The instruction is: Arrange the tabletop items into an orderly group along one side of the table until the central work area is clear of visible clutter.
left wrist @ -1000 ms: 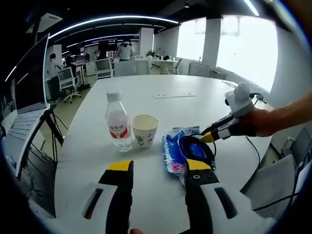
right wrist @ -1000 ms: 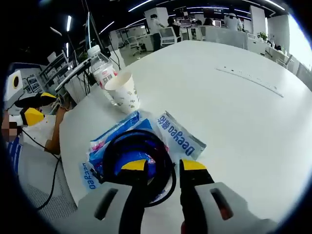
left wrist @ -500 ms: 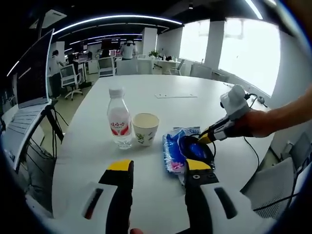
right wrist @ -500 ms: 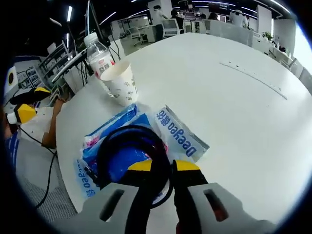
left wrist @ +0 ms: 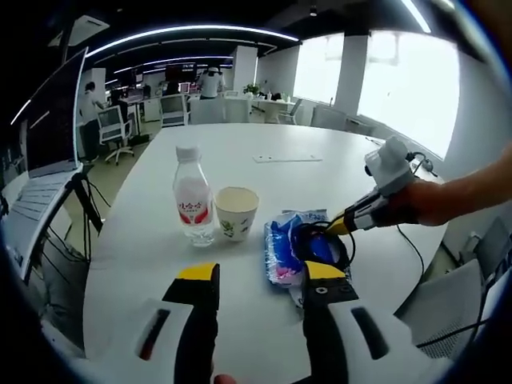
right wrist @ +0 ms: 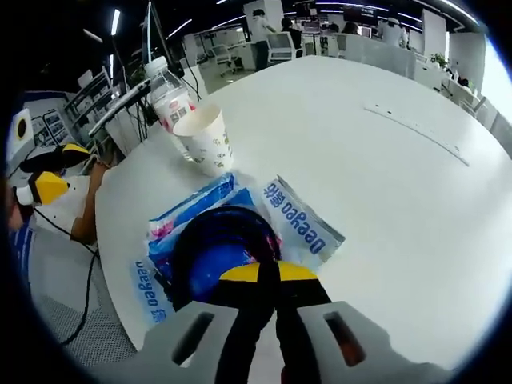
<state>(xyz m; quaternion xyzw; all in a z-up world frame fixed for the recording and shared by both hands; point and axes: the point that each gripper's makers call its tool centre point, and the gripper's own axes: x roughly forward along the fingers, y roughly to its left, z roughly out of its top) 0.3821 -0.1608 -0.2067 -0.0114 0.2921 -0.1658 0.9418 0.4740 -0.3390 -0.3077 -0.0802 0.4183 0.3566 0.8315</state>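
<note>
The right gripper [right wrist: 268, 274] is clamped on the black cable coil [right wrist: 220, 244] atop blue packets [right wrist: 300, 220]; the left gripper [left wrist: 260, 274] gapes, holding nothing.

Clear water bottle [left wrist: 193, 206] with white cap and red-and-white label stands upright left of centre in the left gripper view, just beside a white paper cup [left wrist: 236, 214] with a small leafy print, also upright and open-topped. Blue-and-white plastic packets [right wrist: 296, 222] printed "Deeyeo" lie flat, overlapping, at centre of the right gripper view. A black coiled cable [right wrist: 222, 246] sits on top of them.
</note>
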